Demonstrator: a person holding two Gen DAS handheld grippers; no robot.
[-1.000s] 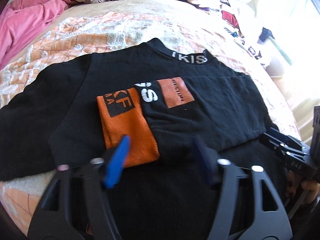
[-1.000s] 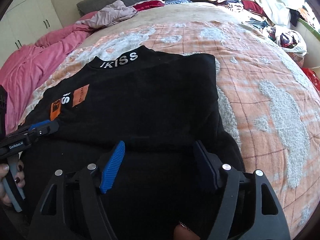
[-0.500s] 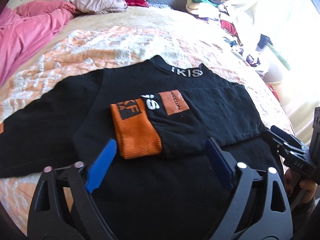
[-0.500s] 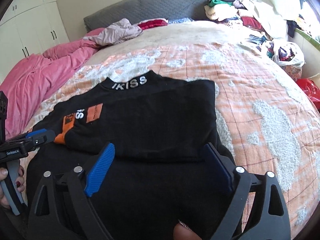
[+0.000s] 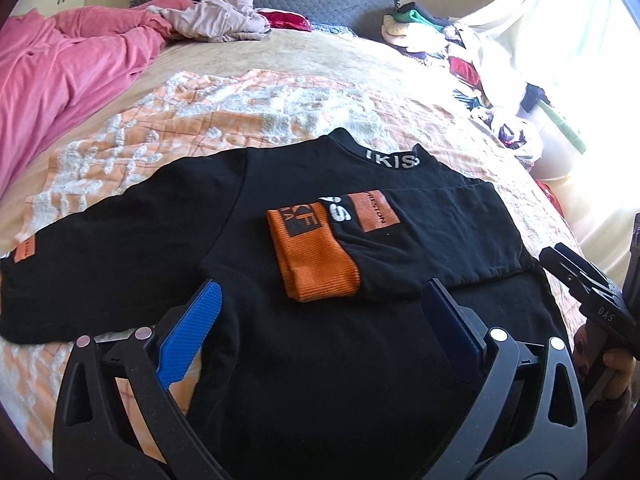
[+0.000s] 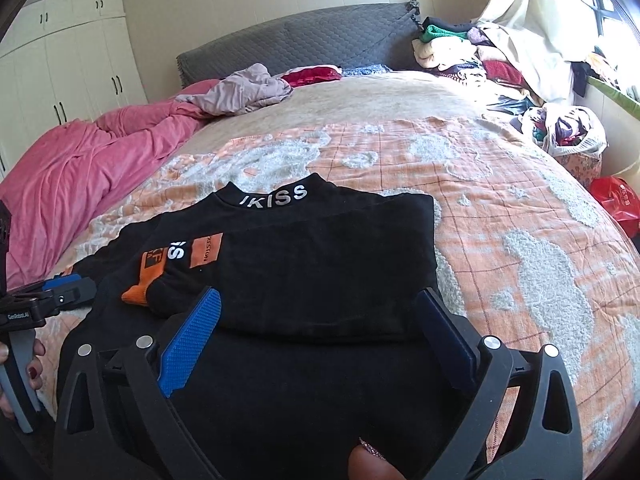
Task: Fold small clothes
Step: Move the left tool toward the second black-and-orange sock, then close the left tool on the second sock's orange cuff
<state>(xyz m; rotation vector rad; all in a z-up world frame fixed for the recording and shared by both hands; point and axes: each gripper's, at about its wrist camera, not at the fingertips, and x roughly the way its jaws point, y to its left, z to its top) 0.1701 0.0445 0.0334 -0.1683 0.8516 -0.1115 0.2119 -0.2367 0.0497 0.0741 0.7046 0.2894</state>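
Black long-sleeved top lies flat beneath both grippers, apparently untouched; left gripper and right gripper have just been opening, now wide, empty.

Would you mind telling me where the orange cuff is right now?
In the left wrist view, the orange cuff lies folded across the middle of the black sweater, just beyond the open left gripper.

Harsh daylight glare from the window (blown-out white), sharp focus, heavy fisheye edge warping.
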